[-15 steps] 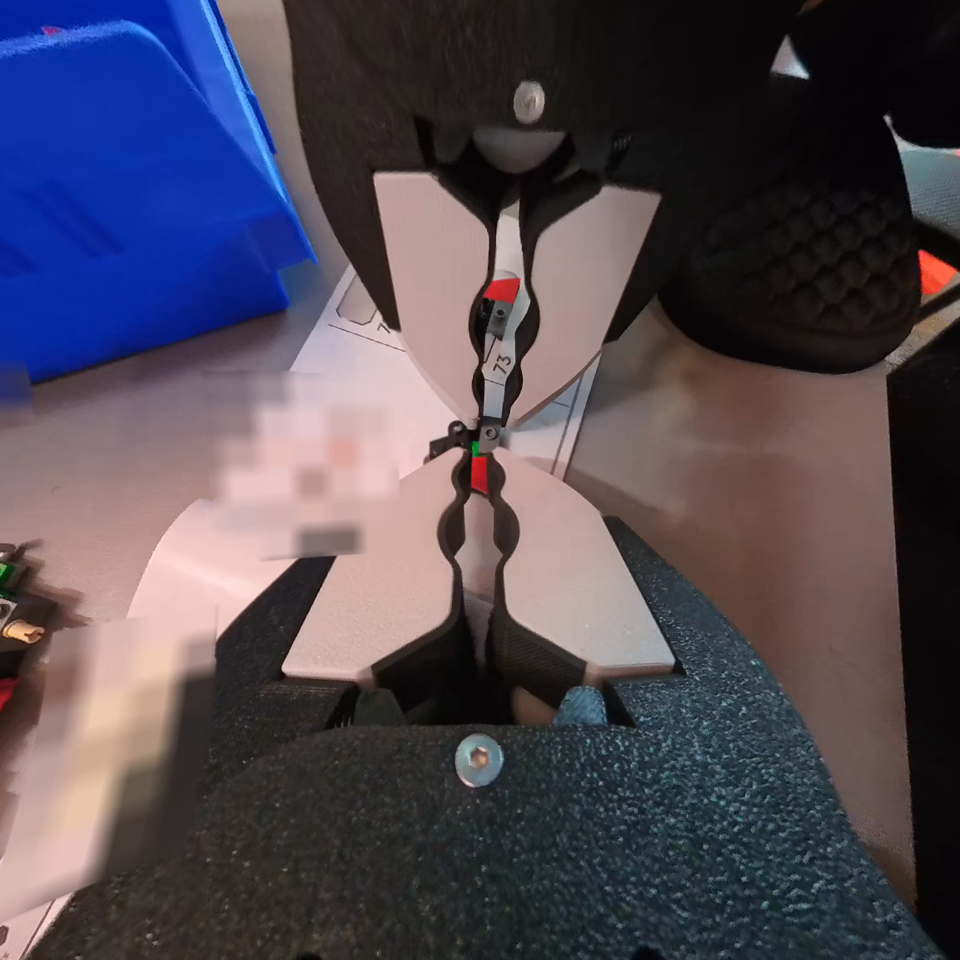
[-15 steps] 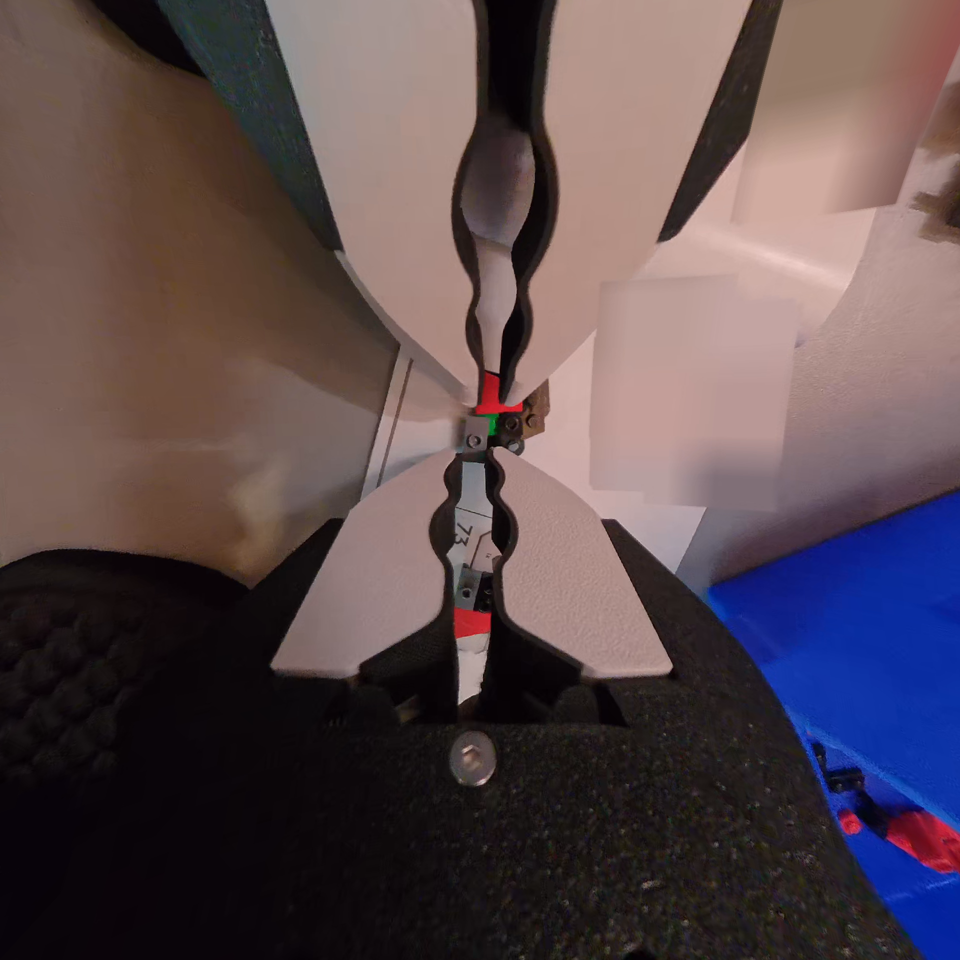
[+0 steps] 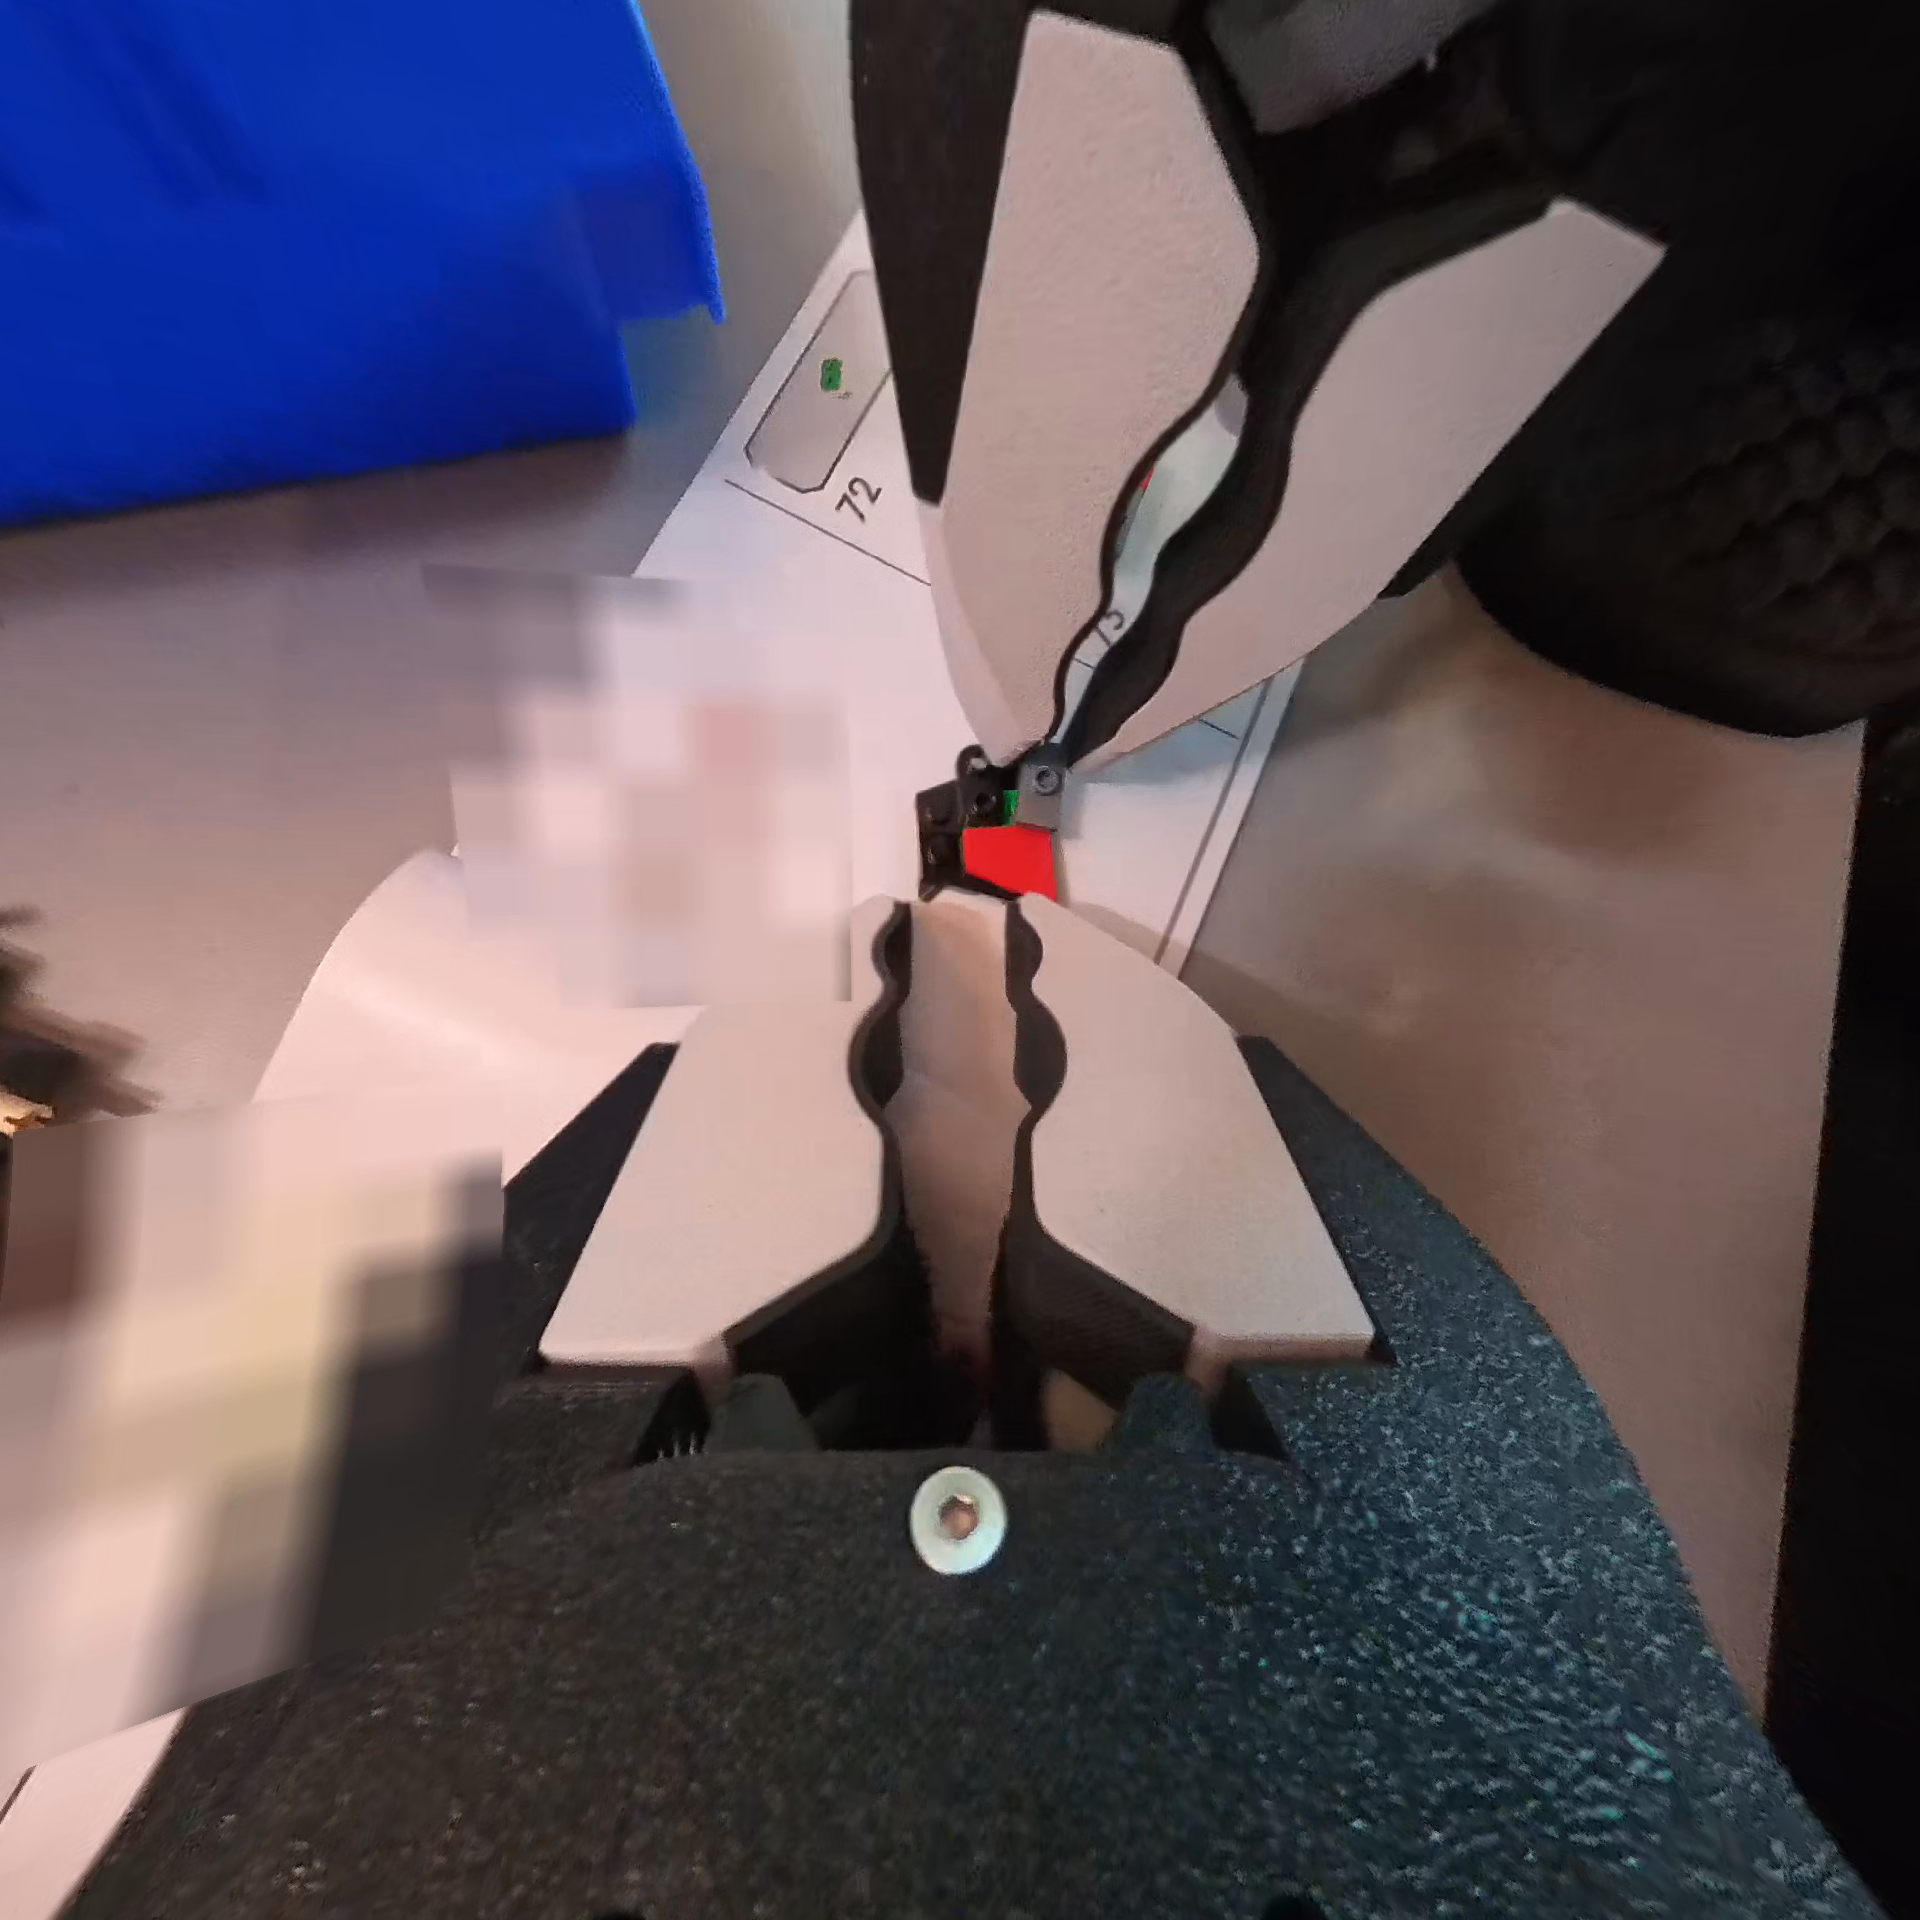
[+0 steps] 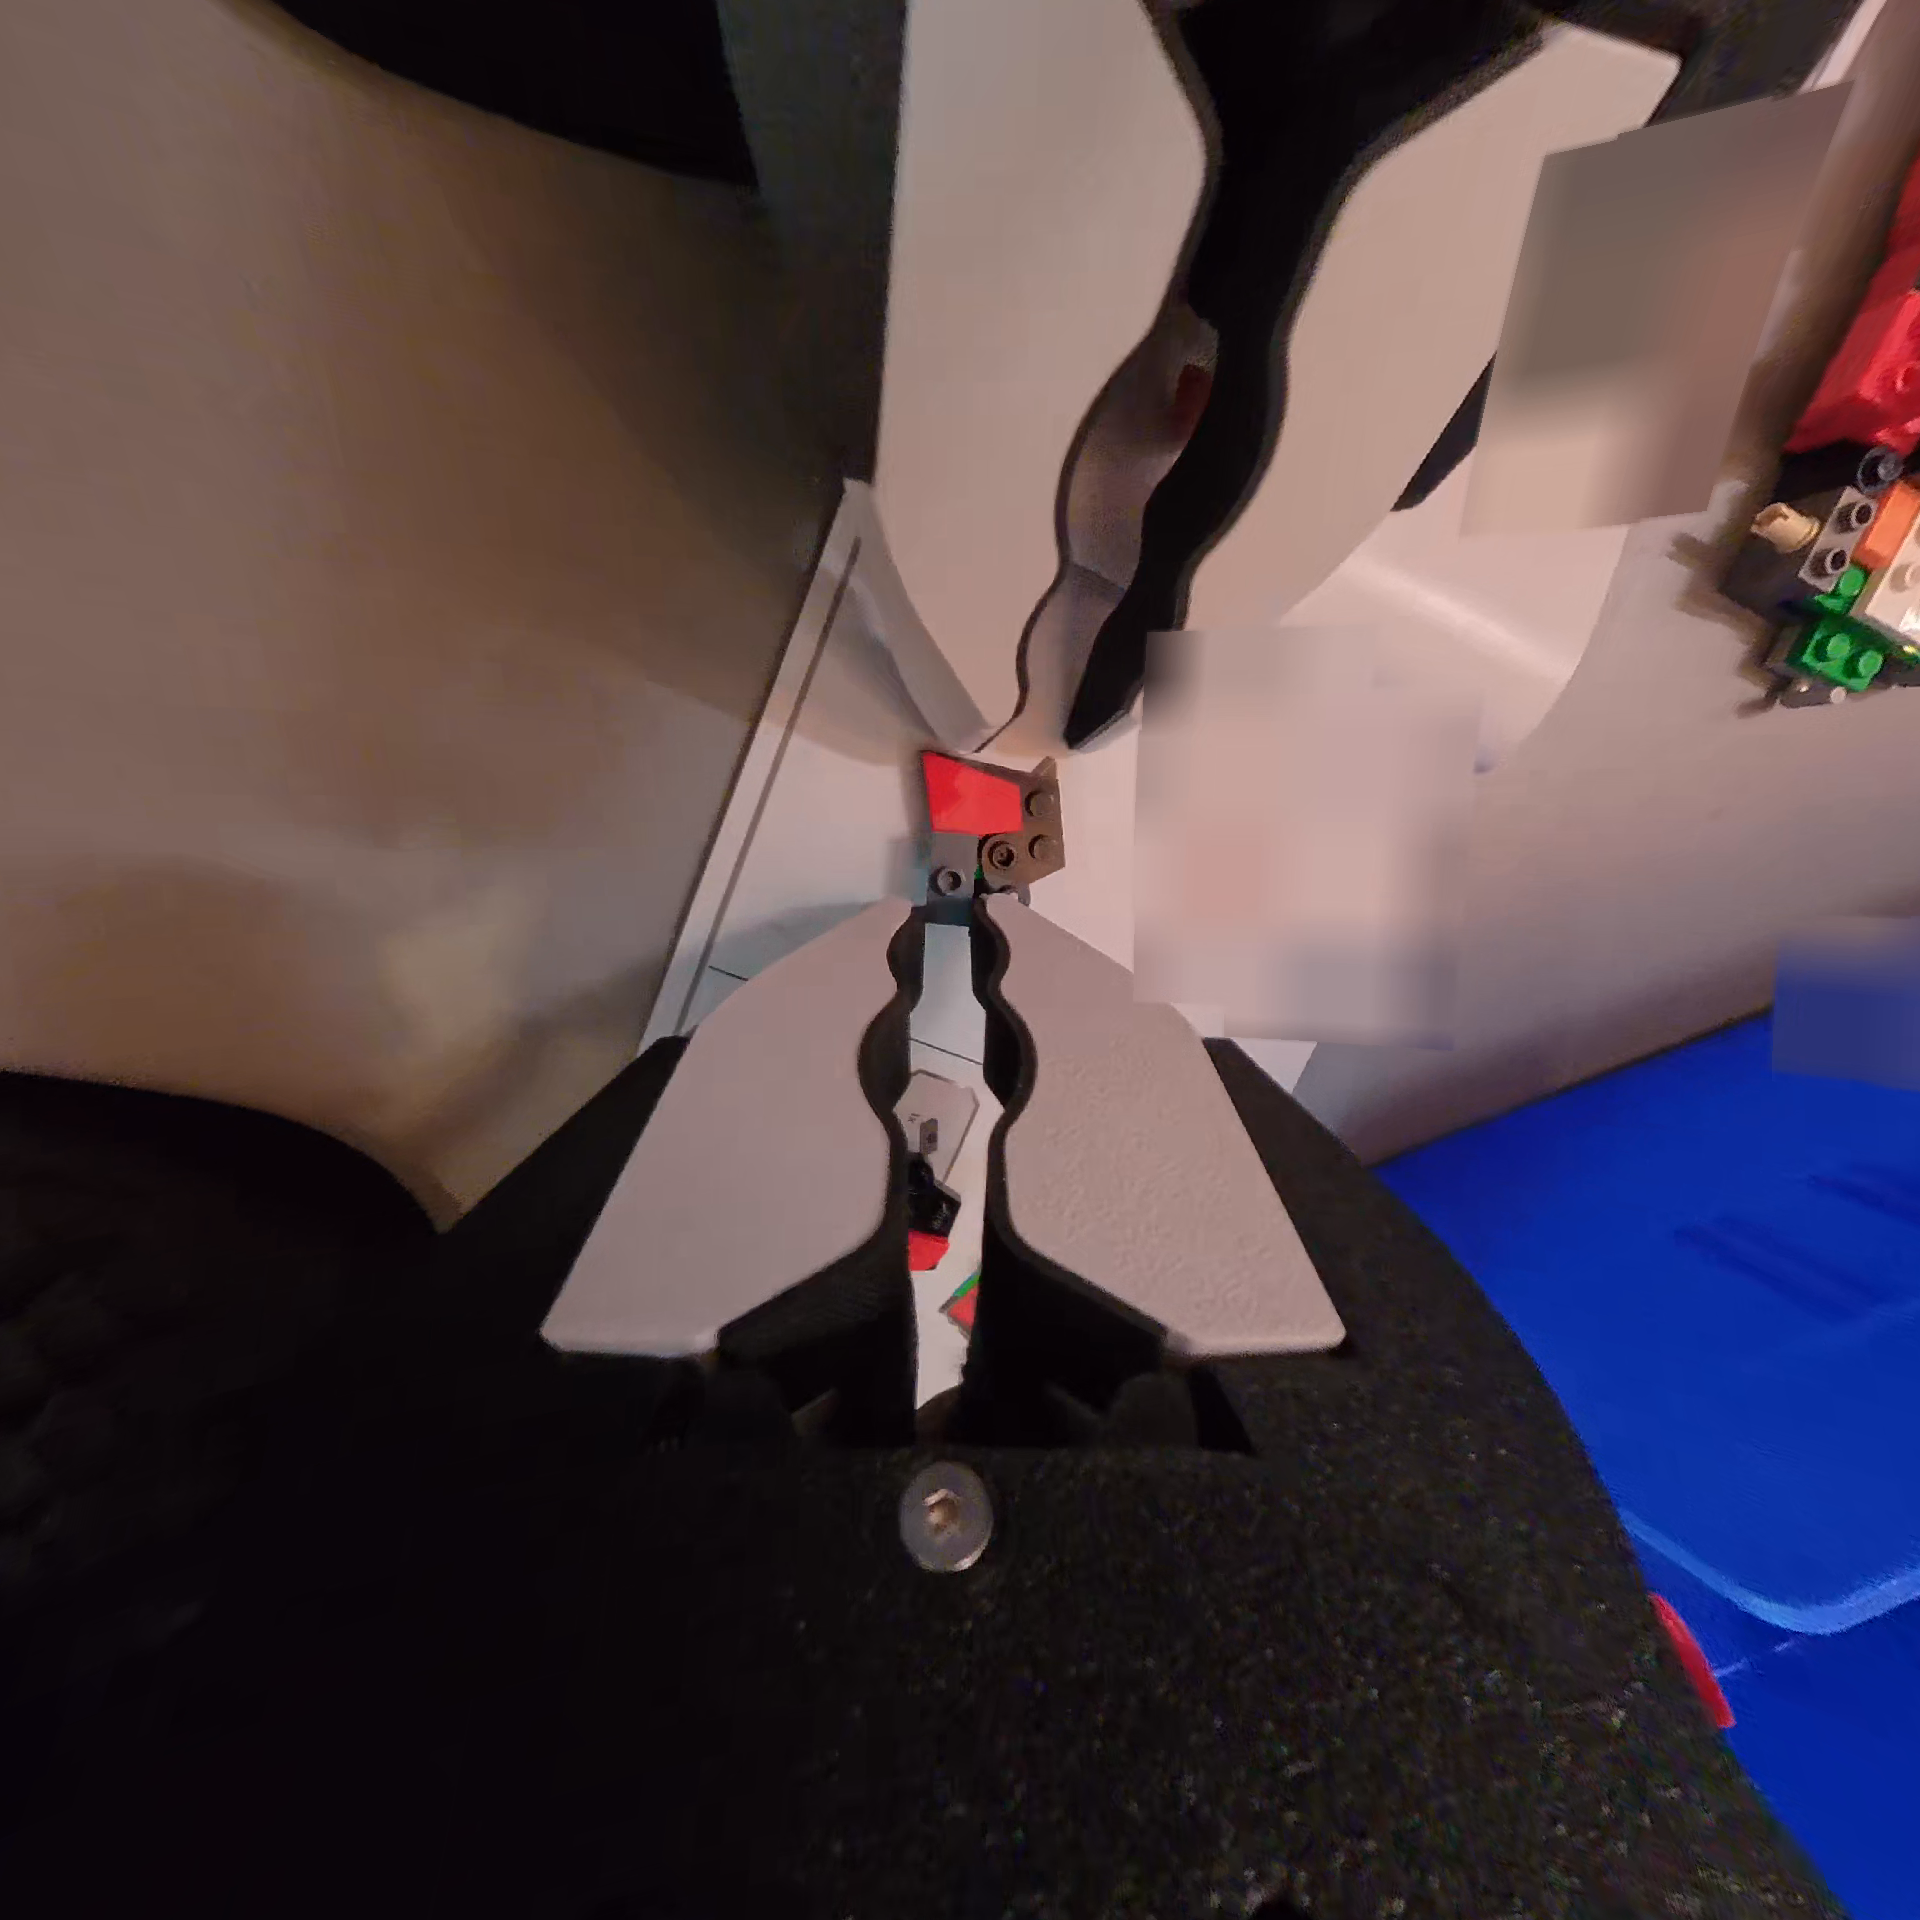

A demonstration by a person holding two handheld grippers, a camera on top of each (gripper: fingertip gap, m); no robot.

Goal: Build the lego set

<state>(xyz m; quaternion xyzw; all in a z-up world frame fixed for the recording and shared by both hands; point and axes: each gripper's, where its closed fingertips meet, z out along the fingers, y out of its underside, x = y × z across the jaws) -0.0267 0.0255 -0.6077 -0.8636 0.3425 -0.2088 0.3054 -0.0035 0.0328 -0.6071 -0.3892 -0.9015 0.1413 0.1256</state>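
the right gripper (image 4: pixel 951 904) has its jaws closed on the grey end of a small lego sub-assembly (image 3: pixel 992 831), held in the air above the instruction booklet (image 3: pixel 821 468) on the tabletop. the left gripper (image 3: pixel 956 904) has its jaws slightly parted just under the red slope, gripping nothing. with so little of the grey end pinched, the assembly could twist loose, or the studded plates could pop apart if the left gripper pushes off-axis.

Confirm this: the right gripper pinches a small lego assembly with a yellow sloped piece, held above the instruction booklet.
Wrong in one respect: the sloped piece is red, not yellow, as the right wrist view shows. The rest stands: the right gripper pinches the small lego assembly above the instruction booklet.
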